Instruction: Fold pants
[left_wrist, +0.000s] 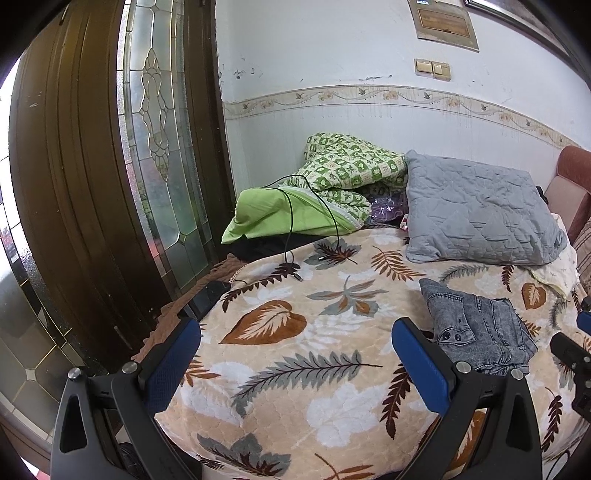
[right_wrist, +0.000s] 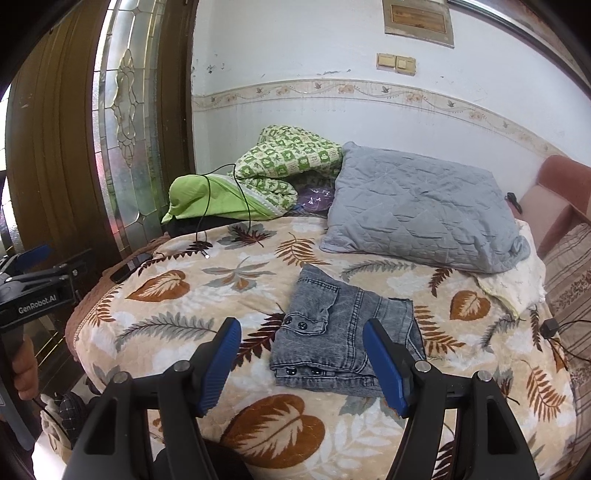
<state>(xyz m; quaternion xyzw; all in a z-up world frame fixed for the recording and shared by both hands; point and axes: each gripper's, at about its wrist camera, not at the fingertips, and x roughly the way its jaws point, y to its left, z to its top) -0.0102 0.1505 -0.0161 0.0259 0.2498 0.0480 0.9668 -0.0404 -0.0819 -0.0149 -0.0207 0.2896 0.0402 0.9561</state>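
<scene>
Both sets of jaws stand wide apart, nothing between the blue pads on either side. Our right gripper (right_wrist: 301, 363) hovers just short of the grey stonewashed denim pants (right_wrist: 343, 332), which lie as a compact, layered rectangular bundle on the beige leaf-print fleece blanket (right_wrist: 184, 295) covering the bed. The bundle sits dead ahead of the right jaws, near edge just beyond the tips, buttoned flap on its left half.

Our left gripper (left_wrist: 295, 363) is off to the side: from its view the same pants (left_wrist: 476, 325) lie ahead and to the right, past the right-hand pad, with bare blanket (left_wrist: 295, 332) straight in front. So the right hand is clearly nearer; the left would need to swing right to reach.

Long axis: hard to call under the fisheye. The bundle reads close to square, maybe slightly longer running away from us toward the grey quilted pillow (right_wrist: 421, 206).

Our read: the fold looks largely or fully done, stacked layers, edges roughly aligned. If another fold is wanted, it would go from the near edge with the right jaws.

Further back: green patterned quilt (right_wrist: 291, 155) bunched at the wall, thin black cable (right_wrist: 207, 206) trailing onto the blanket, well apart from the pants.
</scene>
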